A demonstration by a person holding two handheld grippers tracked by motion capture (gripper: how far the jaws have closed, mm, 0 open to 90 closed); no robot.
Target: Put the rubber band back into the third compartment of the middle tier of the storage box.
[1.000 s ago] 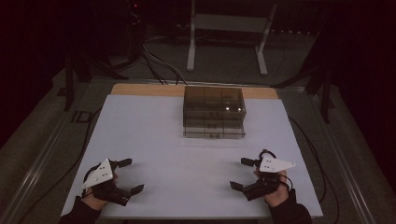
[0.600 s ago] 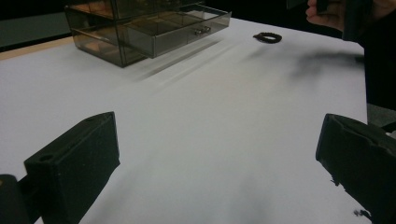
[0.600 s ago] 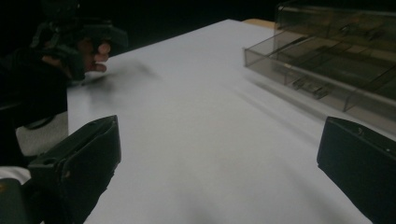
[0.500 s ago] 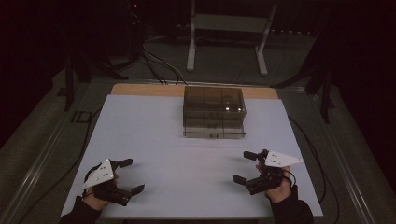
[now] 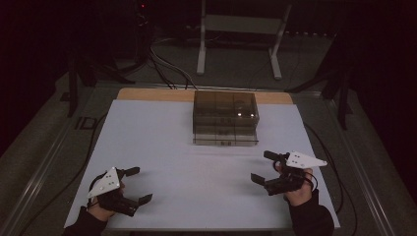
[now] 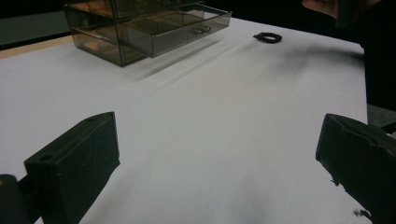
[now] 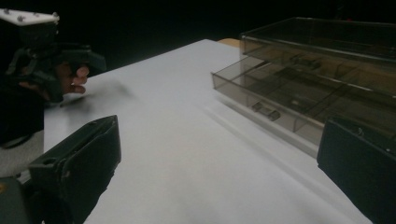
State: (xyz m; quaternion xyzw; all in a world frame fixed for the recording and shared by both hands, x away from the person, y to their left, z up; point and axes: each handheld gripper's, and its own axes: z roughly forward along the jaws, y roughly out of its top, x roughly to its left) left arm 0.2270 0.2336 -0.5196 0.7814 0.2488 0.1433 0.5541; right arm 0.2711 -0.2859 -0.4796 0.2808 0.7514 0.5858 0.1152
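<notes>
High view has the smoky clear drawer box standing at the middle of the far edge of the table, its lowest drawer pulled a little way out toward the person. The right gripper is near the right end of the near edge with its jaws wide apart and empty, and it is the nearer of the two to the box; the left gripper sits by the near left corner, jaws likewise apart and holding nothing. Right gripper view shows the small metal handle on the drawer front, and that looks like the thing to go for. A small dark ring-shaped thing, too small to name, lies on the white sheet near the right hand. To do this well, I would bring the right gripper in low and square to the drawer front, line the handle up between the jaws, and close gently, since the box looks light and could slide. The left gripper could steady the box top if the drawer sticks.
</notes>
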